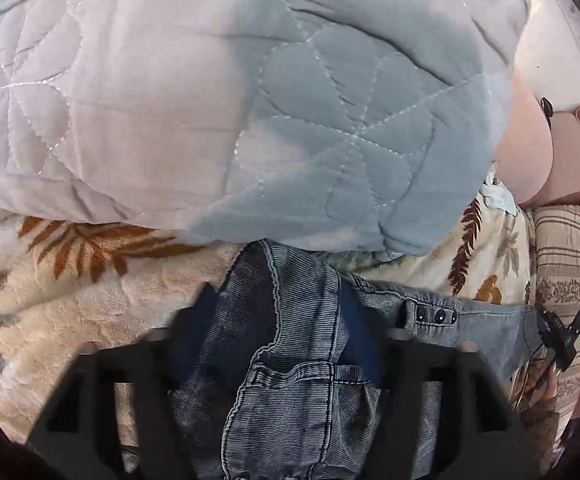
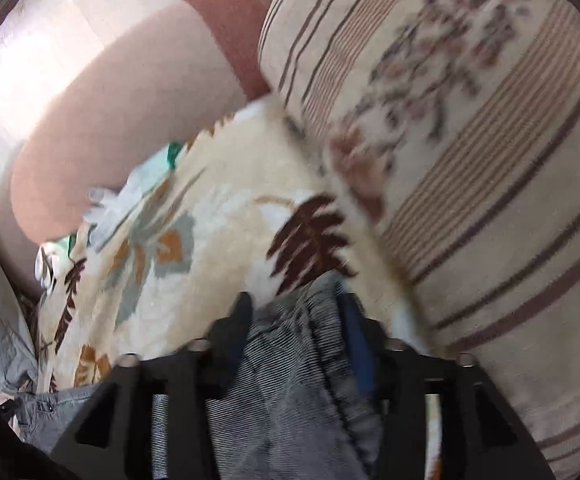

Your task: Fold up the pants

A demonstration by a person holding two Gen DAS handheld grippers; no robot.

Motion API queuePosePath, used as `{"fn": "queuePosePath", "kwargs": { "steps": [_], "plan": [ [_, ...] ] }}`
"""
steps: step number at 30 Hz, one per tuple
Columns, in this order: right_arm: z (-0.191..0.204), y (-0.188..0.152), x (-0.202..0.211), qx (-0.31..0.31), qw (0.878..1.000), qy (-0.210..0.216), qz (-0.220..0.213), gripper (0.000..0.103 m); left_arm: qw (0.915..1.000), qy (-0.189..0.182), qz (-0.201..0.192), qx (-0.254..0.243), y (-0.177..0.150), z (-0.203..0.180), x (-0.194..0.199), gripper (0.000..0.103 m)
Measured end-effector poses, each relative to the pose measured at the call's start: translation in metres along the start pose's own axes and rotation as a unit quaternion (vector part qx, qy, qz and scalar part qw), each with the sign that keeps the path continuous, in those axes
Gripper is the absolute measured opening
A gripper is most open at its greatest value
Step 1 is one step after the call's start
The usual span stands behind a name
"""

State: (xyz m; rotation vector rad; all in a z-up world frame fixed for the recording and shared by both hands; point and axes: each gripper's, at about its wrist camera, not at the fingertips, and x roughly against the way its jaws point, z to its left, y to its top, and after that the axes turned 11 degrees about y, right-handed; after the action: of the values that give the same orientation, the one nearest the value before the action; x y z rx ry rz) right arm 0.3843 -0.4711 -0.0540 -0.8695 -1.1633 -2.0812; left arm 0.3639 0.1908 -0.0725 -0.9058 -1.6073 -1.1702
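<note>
**A:** So where's the fold at? The pants (image 1: 290, 360) are lying on the leaf-print blanket (image 1: 69, 300) on the bed, just in front of the grey quilt (image 1: 209, 100), with the waistband and its snaps running off toward the striped pillow (image 1: 570, 260).

**B:** Yeah, my guess is 1 tool at each end so the denim can be laid over itself evenly. The left gripper (image 1: 285, 320) has its jaws standing fairly wide with a bunched seam and pocket between them. I can't see the pads pressing the cloth.

**A:** And the right gripper (image 2: 298, 320)?

**B:** Same deal: jaws parted, ribbed denim heaped in the gap, right beside the pillow. That view is smeared, so contact is hard to call.

**A:** How many layers are stacked?

**B:** Can't tell. The legs are cut off at the bottom in both views.
</note>
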Motion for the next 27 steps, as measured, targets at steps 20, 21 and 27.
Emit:
{"fn": "queuePosePath", "kwargs": {
  "steps": [20, 21, 27],
  "plan": [
    [0.051, -0.017, 0.107, 0.104, 0.992, 0.007, -0.068, 0.011, 0.9871, 0.067, -0.143, -0.023, -0.042, -0.038, 0.095, 0.001],
    [0.052, -0.022, 0.118, 0.105, 0.991, 0.012, -0.076, 0.011, 0.9859, 0.067, -0.151, -0.025, -0.049, -0.036, 0.105, 0.001],
    [0.047, -0.08, 0.18, 0.104, 0.989, 0.04, -0.102, 0.011, 0.9808, 0.053, -0.187, -0.012, -0.105, -0.002, 0.152, 0.001]
  ]
}}
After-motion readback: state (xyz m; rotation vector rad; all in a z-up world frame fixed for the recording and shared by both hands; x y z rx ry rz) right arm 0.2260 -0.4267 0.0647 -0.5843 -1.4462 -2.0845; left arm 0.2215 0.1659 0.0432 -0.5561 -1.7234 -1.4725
